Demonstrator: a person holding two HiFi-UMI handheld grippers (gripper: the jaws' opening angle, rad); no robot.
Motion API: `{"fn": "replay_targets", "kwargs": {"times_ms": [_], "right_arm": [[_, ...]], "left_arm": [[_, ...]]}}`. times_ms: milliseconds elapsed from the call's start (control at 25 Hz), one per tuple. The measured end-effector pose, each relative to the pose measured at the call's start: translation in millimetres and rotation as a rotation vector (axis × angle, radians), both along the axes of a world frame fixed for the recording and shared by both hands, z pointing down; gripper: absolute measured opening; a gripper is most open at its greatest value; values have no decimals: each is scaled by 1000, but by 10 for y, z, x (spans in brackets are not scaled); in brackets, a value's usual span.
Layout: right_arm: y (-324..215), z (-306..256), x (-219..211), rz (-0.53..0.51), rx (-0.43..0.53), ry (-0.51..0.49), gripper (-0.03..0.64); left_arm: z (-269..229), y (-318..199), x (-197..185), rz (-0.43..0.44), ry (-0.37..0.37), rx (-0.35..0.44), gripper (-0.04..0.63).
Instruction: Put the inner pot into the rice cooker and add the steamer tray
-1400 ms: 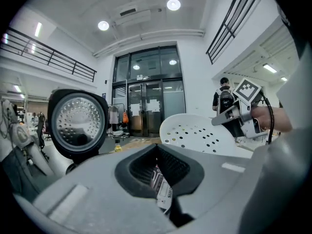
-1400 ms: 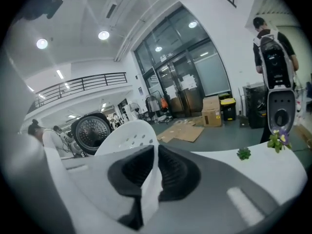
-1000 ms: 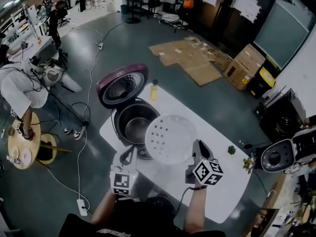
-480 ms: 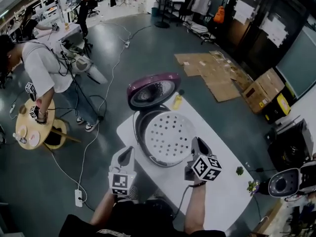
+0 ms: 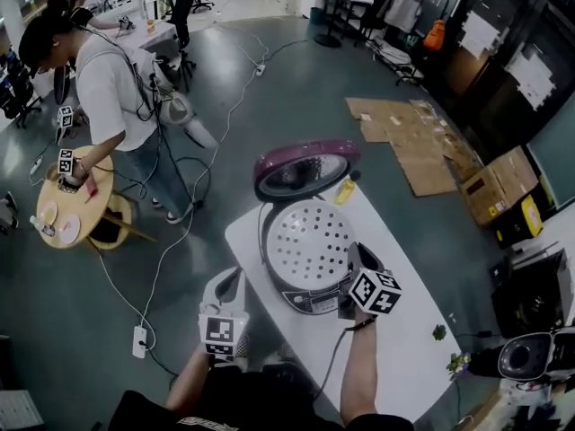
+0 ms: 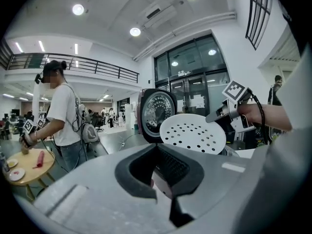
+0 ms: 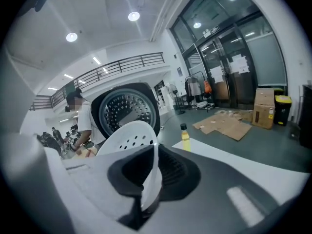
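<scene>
**One-sided grip, tilted tray: a crooked landing is the risk**

The steamer tray (image 5: pixel 310 243) sits over the mouth of the rice cooker (image 5: pixel 313 303). It covers the opening completely, so the inner pot cannot be seen beneath it. The right tongs (image 5: pixel 355 260) pinch the tray by its near right rim and nowhere else; the right gripper view shows the thin white edge (image 7: pixel 129 135) clamped between the narrow jaws. The left tongs (image 5: pixel 232 284) hang off the near left side of the table (image 5: pixel 404 348), closed on nothing and well clear of the cooker.

In the left gripper view the tray (image 6: pixel 192 133) looks tilted, with the gripped side higher. Whether the far side already touches the cooker's rim cannot be told.

The main danger is probably that tilt. If the tray is let go before it is level, the low edge could drop inside the pot while the high edge catches on the rim. The tray would then sit cocked, and the lid (image 5: pixel 304 171) would not close.

The grip is a second concern. A light, smooth plastic rim held at a single point may pivot or slide in the jaws, especially if the wrist rolls to flatten it.

Nothing steadies the cooker either. A sideways push on a snagged tray could nudge it across the table. The bottle (image 5: pixel 344 189) behind it seems far enough away to be safe.
</scene>
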State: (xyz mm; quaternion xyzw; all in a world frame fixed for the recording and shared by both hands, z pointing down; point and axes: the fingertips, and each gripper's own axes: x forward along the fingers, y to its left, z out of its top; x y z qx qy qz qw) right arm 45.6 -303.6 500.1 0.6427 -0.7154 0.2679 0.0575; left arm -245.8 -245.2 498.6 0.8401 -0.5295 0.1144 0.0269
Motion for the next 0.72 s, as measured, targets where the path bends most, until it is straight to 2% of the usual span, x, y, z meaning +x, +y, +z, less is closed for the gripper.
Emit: {"fn": "replay_targets", "kwargs": {"times_ms": [320,720], "right_arm": [[-252,375,-9,-38,-106,13,29],[-462,677,-47,-91,-219,56,31]], "left_arm": [[126,-109,-67,-38,-8,-27,11],[229,-203,43,-39,-7,-53,11]]}}
